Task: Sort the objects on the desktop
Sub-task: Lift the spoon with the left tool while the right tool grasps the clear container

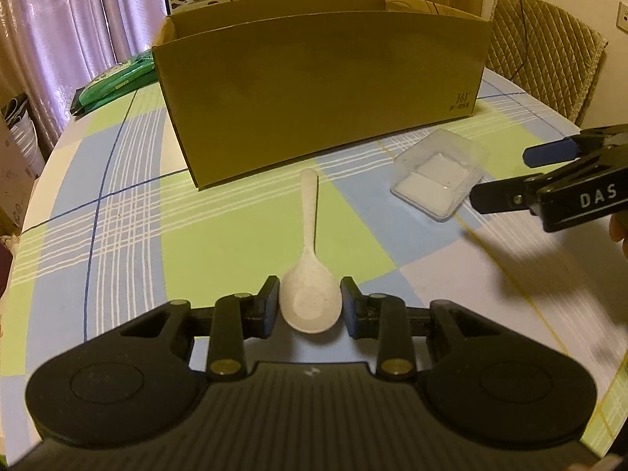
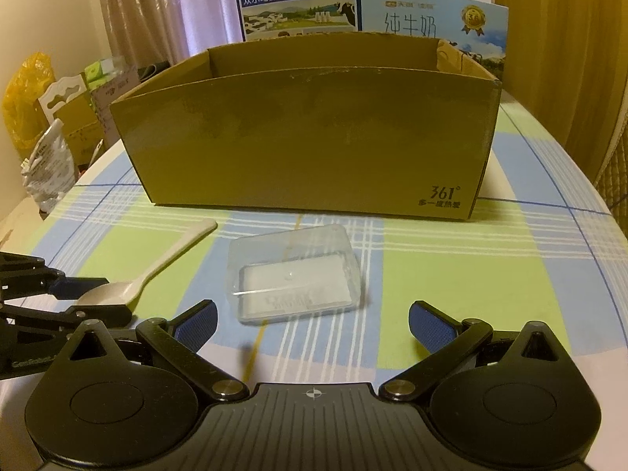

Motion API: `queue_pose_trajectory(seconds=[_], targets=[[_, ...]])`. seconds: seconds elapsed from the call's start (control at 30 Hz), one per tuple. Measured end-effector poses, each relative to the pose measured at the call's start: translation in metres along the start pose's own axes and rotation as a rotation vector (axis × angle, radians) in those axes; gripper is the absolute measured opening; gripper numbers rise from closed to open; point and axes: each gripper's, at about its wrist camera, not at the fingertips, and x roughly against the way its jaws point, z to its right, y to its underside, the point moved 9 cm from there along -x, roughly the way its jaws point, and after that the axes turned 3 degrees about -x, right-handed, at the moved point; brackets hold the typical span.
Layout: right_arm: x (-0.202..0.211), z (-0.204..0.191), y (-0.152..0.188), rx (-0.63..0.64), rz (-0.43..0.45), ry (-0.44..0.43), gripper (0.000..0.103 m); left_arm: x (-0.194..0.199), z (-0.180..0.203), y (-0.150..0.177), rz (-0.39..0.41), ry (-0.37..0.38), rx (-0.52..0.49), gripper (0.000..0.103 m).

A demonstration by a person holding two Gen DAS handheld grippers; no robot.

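- Your left gripper (image 1: 310, 302) sits low, its fingers narrow, one on each side of the spoon (image 1: 311, 271) bowl, maybe not squeezing yet
- The round bowl could slip out when you pinch
- Your right gripper (image 2: 312, 324) is wide open, just before the clear tub (image 2: 294, 274)
- Squeeze too hard and it may crack
- Both lie in front of the cardboard box (image 2: 310, 137)

The tabletop (image 2: 451, 274) wears a checked cloth of green, blue and white. On it stand an open cardboard box (image 2: 306, 141) at the back, a pale spoon (image 1: 310, 274) and a clear plastic container (image 2: 294, 274) in front of the box, and a green packet (image 1: 114, 82) at the far left edge.
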Motion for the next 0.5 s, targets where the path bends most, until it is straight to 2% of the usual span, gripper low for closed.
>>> queue_pose_trajectory(seconds=[0.23, 0.37, 0.5], targets=[[-0.013, -0.006, -0.005, 0.043, 0.004, 0.009, 0.101, 0.002, 0.001, -0.002, 0.015, 0.046, 0.091, 0.027], [-0.025, -0.009, -0.009, 0.075, 0.005, 0.013, 0.101, 0.003, -0.002, -0.001, 0.016, 0.051, 0.149, 0.027], [-0.040, -0.013, -0.010, 0.113, 0.000, 0.018, 0.101, 0.002, -0.002, -0.001, 0.013, 0.040, 0.154, 0.027]])
